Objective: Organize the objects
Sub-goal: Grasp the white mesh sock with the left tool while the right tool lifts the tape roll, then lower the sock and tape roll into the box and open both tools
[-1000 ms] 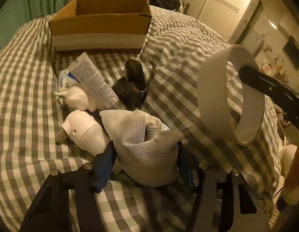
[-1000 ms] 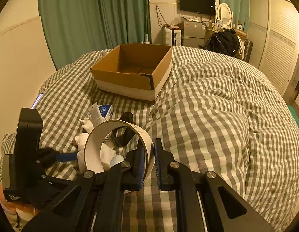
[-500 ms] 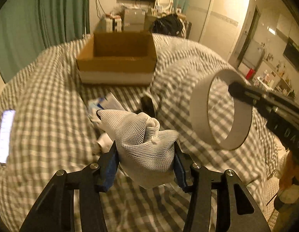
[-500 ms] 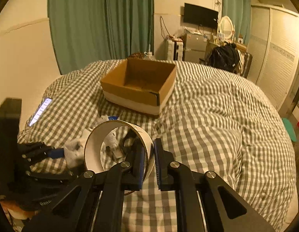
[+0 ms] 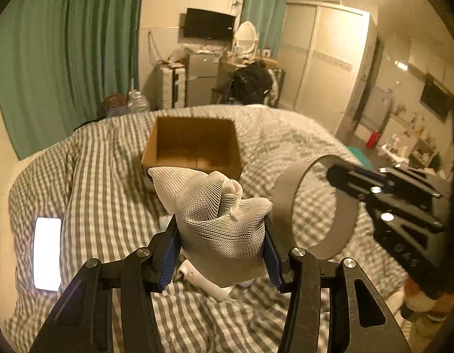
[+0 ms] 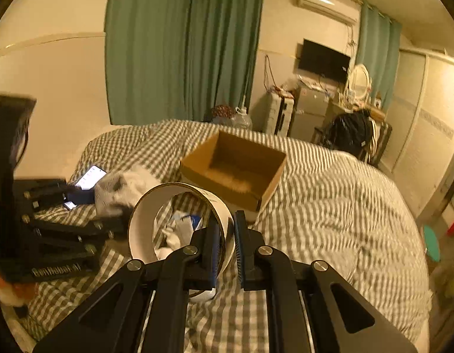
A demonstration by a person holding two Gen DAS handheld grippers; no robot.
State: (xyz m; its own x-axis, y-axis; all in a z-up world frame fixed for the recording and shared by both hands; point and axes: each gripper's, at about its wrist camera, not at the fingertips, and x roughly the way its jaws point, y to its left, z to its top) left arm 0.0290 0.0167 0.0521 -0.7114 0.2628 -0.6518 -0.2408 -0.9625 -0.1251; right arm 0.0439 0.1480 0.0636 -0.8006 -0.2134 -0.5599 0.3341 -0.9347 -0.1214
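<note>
The left gripper (image 5: 221, 253) holds its blue-padded fingers (image 5: 168, 257) pressed into the sides of a bunched white mesh cloth (image 5: 219, 220), which bulges up and out between them. The cloth is soft and only squeezed at its lower part, so the risk, as I judge it, is that it sags or slips out during the carry, or that a loose fold snags on the box rim.

Beside it, the right gripper (image 6: 228, 235) has its fingers pinching the wall of a wide tape ring (image 6: 168, 203), one finger inside the ring and one outside. That hold is on a thin edge at one side of the ring, so the ring can pivot or swing if the gripper tilts. The two held things hang near each other above the bed, and they could knock together if both head for the box at once.

Below the left gripper, a white plastic item (image 5: 206, 279) and a few other small objects lie on the checked duvet (image 5: 109, 194); in the blurred right wrist view I cannot tell what each one is. A lit phone (image 5: 47, 253) lies apart to the left on the duvet.

Farther on, the open cardboard box (image 5: 194, 147) sits on the soft duvet, looking empty from here. Its bedding base gives, so a heavy-handed drop against a wall could tip or shove it.
</note>
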